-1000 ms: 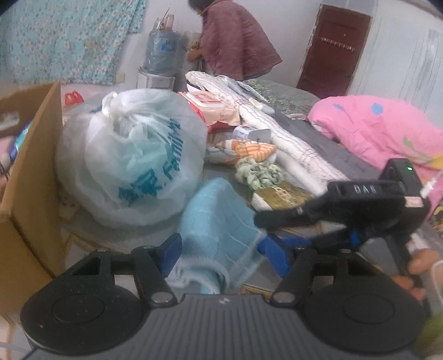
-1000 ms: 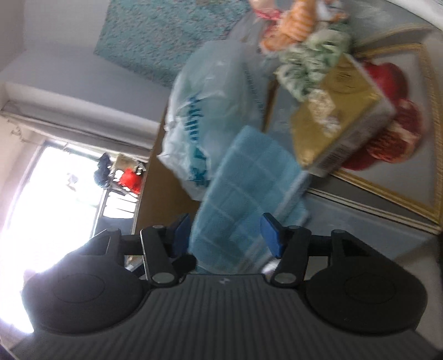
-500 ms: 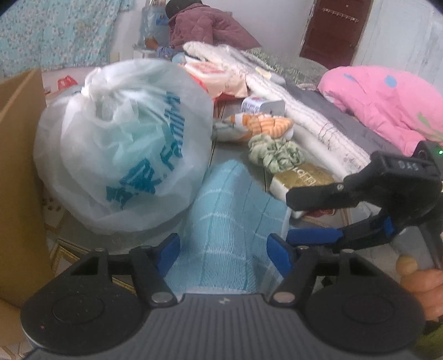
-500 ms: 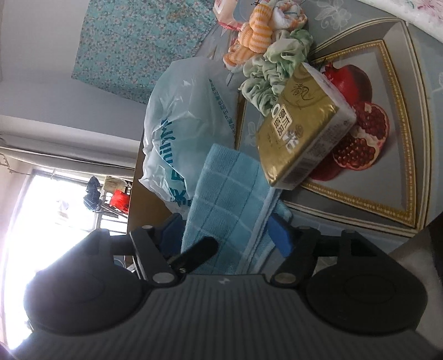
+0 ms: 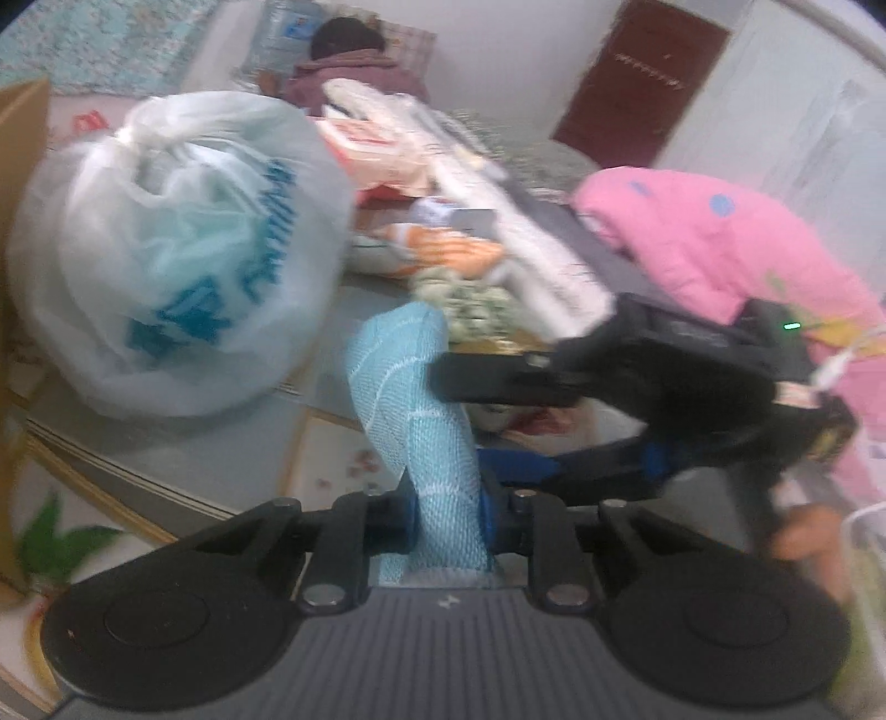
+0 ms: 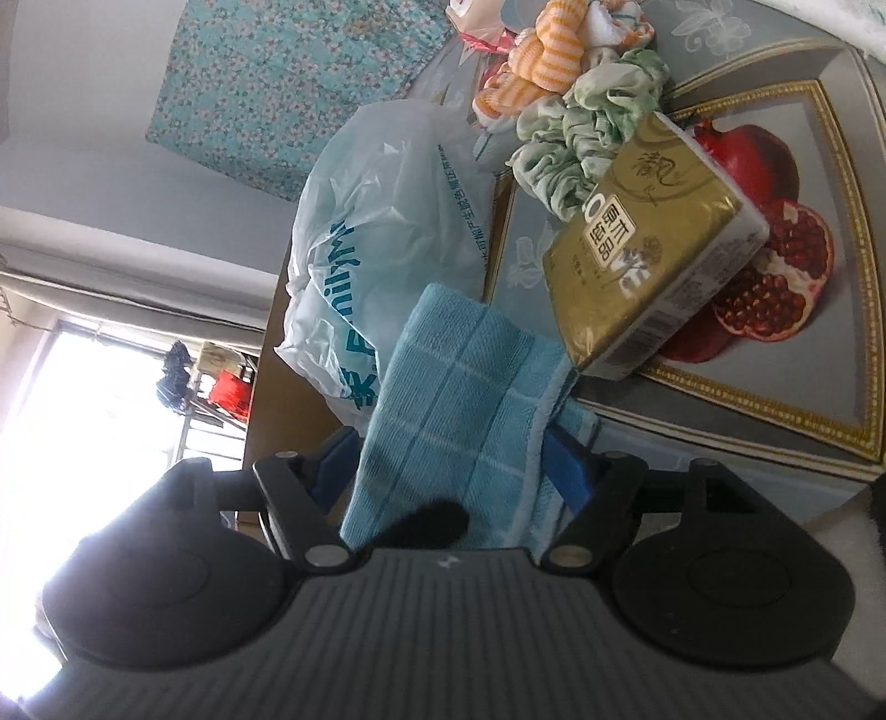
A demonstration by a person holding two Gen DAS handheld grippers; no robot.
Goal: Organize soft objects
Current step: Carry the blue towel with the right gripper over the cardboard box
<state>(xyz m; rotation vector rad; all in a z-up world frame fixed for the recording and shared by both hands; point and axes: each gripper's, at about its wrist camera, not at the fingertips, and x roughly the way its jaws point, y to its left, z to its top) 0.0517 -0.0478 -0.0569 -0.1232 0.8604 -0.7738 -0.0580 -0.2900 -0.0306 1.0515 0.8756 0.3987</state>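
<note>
A light blue checked towel [image 5: 412, 410] is bunched up and lifted off the table. My left gripper [image 5: 447, 512] is shut on its near end. My right gripper [image 5: 490, 423] comes in from the right, one finger above and one below the towel; in its own view the towel [image 6: 459, 410] fills the gap of the right gripper [image 6: 454, 462], whose pads press its sides. A green scrunchie [image 6: 587, 138], an orange striped soft toy [image 6: 554, 44] and a gold tissue pack [image 6: 648, 243] lie beyond.
A tied white plastic bag [image 5: 177, 249] sits left of the towel, with a cardboard box wall [image 5: 22, 144] at the far left. A pink quilt [image 5: 720, 243] lies right. A person [image 5: 354, 66] crouches at the back. The table [image 6: 786, 421] has a pomegranate print.
My left gripper has shut on the towel, which went from lying flat to bunched and lifted. My right gripper's jaws have narrowed onto the towel's sides.
</note>
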